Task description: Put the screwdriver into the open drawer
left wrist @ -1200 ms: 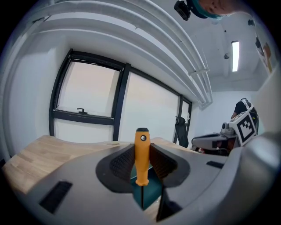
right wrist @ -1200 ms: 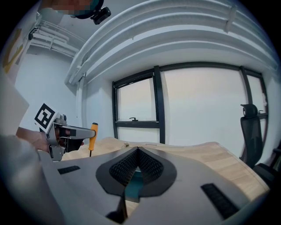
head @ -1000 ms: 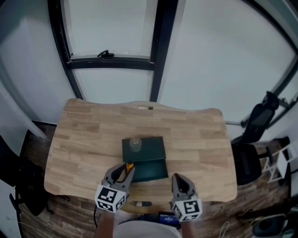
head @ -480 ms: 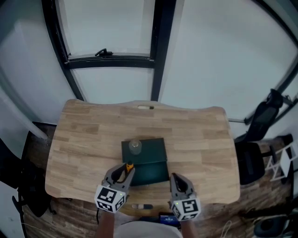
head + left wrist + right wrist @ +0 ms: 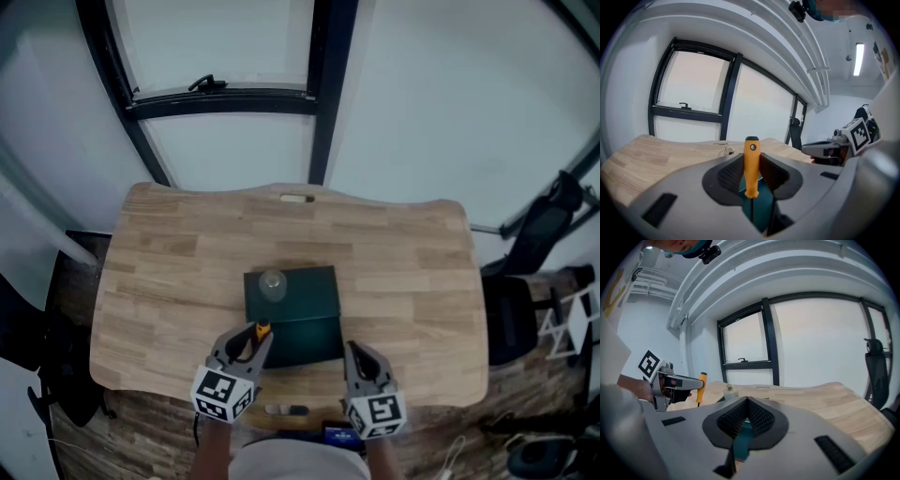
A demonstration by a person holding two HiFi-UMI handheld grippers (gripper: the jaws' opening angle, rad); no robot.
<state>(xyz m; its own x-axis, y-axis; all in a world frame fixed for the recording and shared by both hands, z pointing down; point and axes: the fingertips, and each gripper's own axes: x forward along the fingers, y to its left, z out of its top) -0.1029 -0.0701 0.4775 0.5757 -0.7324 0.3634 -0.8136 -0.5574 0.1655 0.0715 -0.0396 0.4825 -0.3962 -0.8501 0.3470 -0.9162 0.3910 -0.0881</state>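
An orange-handled screwdriver (image 5: 751, 161) is standing upright in the left gripper (image 5: 251, 342), whose jaws are pressing on the handle from both sides while the thin dark shaft is pointing down toward the teal inside of the open drawer (image 5: 305, 342). The tool is hanging at the drawer's left edge and is not yet inside it. The drawer is jutting toward the person from a dark green box (image 5: 292, 298), which is carrying a small clear jar (image 5: 272, 286) on its top.

Just beside the drawer's right corner, the right gripper (image 5: 361, 358) is waiting with its jaws brought together at the tips and nothing between them. Everything is sitting on a light wooden table (image 5: 403, 262) below a black-framed window (image 5: 317, 94), with a black chair (image 5: 539, 234) standing off the table's right end.

Over the last second very little is changing: both grippers are keeping their places at the table's near edge, the screwdriver is staying clamped at the same spot by the drawer, and only the head camera is drifting a little (the table is sliding slightly in the picture). That suggests the carry is over and the person is pausing before the drop. What is probably remaining is a short move rightward over the drawer, a lowering, and a release.
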